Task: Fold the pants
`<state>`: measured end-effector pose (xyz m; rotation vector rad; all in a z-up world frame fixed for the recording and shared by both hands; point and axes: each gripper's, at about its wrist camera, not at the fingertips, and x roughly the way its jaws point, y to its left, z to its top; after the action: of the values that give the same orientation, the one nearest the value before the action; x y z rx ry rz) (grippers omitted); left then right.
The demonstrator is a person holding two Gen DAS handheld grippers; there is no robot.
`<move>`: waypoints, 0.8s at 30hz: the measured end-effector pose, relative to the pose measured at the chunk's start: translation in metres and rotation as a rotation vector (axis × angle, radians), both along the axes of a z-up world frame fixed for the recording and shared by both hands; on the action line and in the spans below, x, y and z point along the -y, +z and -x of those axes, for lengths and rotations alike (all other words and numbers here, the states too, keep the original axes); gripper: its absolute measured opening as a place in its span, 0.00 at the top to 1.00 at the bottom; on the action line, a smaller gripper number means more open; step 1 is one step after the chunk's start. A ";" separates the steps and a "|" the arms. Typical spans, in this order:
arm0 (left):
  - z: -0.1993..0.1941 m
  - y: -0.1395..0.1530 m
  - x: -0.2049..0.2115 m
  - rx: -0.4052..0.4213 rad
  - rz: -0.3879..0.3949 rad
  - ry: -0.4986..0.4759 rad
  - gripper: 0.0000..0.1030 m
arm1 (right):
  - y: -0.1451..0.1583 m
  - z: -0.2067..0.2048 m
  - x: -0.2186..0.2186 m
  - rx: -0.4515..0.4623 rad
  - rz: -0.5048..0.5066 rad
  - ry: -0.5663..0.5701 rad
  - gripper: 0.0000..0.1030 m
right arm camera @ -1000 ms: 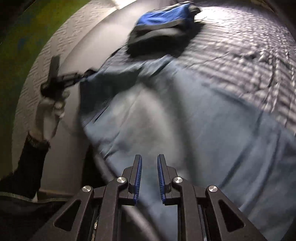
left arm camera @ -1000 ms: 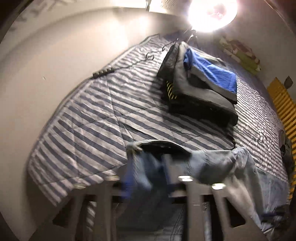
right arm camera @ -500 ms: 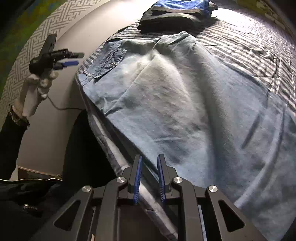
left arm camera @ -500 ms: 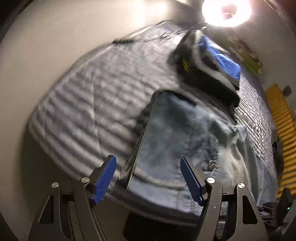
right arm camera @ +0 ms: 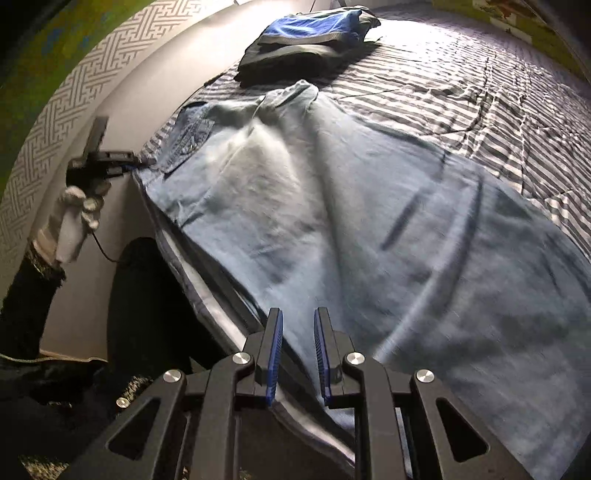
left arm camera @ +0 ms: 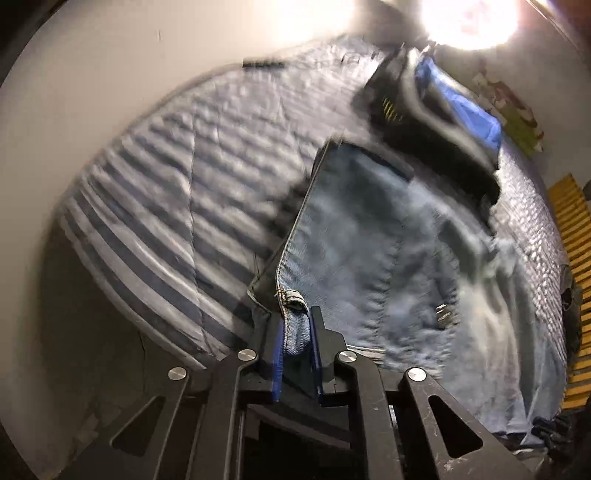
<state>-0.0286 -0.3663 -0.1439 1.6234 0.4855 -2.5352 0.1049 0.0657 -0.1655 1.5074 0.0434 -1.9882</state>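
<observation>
While left gripper [left arm camera: 295,334] jaws, just closing, clench jeans [right arm camera: 332,206] waistband; right gripper [right arm camera: 298,354] narrowly parted

I am seeing light blue denim pants [right arm camera: 332,206] lying on a grey-and-white striped bedspread [right arm camera: 480,85]. Beyond the pants, a folded pile [right arm camera: 314,33] is showing bright blue over grey and black. My gripper pads [left arm camera: 277,350] are showing blue.
</observation>
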 end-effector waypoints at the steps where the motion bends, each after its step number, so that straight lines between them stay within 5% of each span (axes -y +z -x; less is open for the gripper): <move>1: -0.002 0.010 0.001 -0.023 0.008 -0.004 0.88 | -0.002 -0.002 0.001 0.003 0.001 0.008 0.84; 4: -0.004 0.027 0.008 -0.041 0.044 0.008 0.88 | -0.007 -0.011 0.006 0.007 0.010 0.046 0.84; 10: 0.014 -0.010 0.014 0.066 0.078 0.017 0.87 | -0.035 -0.020 0.041 0.021 -0.032 0.137 0.83; 13: 0.011 -0.011 0.016 0.092 0.087 -0.002 0.78 | -0.024 -0.021 0.032 0.018 0.003 0.123 0.84; 14: 0.007 -0.003 0.018 0.079 0.091 0.009 0.70 | -0.018 -0.021 0.024 0.016 0.031 0.102 0.84; 18: -0.004 0.046 0.016 -0.045 0.105 0.036 0.69 | 0.011 -0.021 -0.034 -0.045 0.094 -0.060 0.84; 24: 0.018 0.091 -0.095 -0.171 0.102 -0.233 0.70 | 0.033 -0.029 -0.153 -0.115 0.113 -0.455 0.84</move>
<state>-0.0469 -0.2710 -0.0531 1.5154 0.1843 -2.8312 0.1335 0.2190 -0.1324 1.4187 -0.3902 -2.3841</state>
